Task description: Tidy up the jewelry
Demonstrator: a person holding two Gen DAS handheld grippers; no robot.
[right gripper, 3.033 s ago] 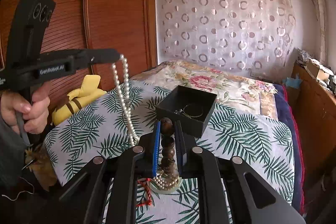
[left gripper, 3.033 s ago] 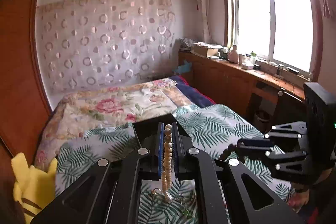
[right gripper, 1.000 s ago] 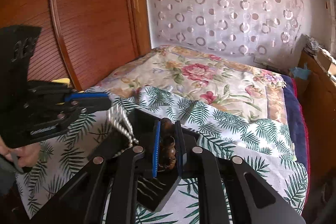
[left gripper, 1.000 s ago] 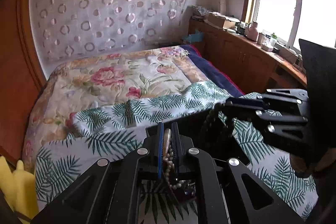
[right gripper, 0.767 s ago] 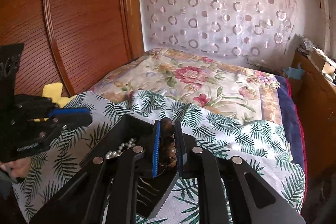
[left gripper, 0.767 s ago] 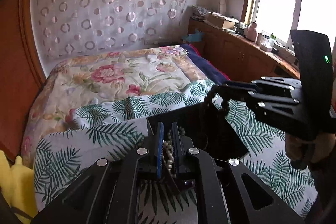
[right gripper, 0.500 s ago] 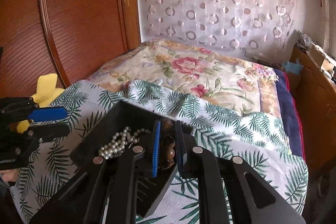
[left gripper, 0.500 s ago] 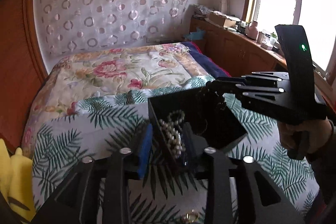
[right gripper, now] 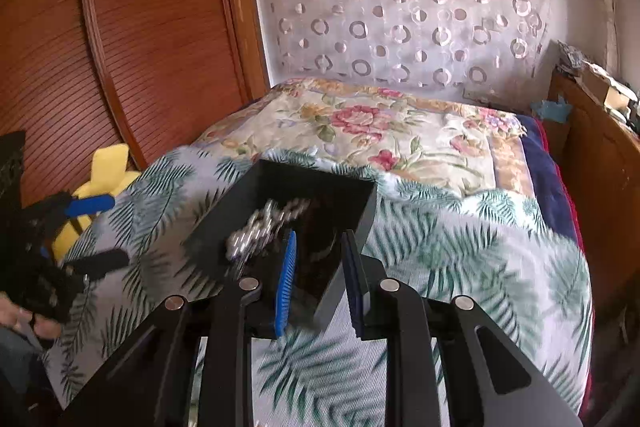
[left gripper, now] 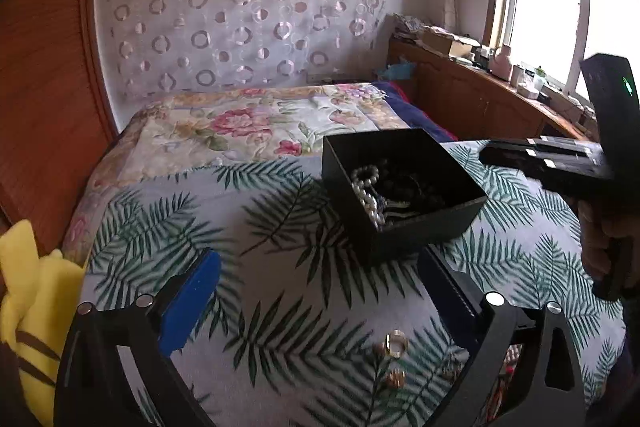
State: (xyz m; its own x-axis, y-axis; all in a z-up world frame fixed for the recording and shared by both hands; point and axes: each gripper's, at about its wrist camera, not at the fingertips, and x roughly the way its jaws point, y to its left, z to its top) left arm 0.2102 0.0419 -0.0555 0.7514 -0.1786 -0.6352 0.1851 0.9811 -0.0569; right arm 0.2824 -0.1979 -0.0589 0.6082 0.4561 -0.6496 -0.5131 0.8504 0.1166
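Where it lies, pearl necklace (left gripper: pixel 370 195), white, coiled

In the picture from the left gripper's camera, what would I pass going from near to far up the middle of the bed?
Gold rings on the palm-leaf cloth → black box holding the pearl necklace → floral bedspread → circle-patterned curtain.

A circle-patterned curtain (left gripper: pixel 248 15) covers the back wall behind the bed (left gripper: pixel 256 119). Daylight enters a window (left gripper: pixel 560 11) above a wooden counter (left gripper: pixel 472 95); a reddish wooden wardrobe (right gripper: pixel 120 39) stands opposite.
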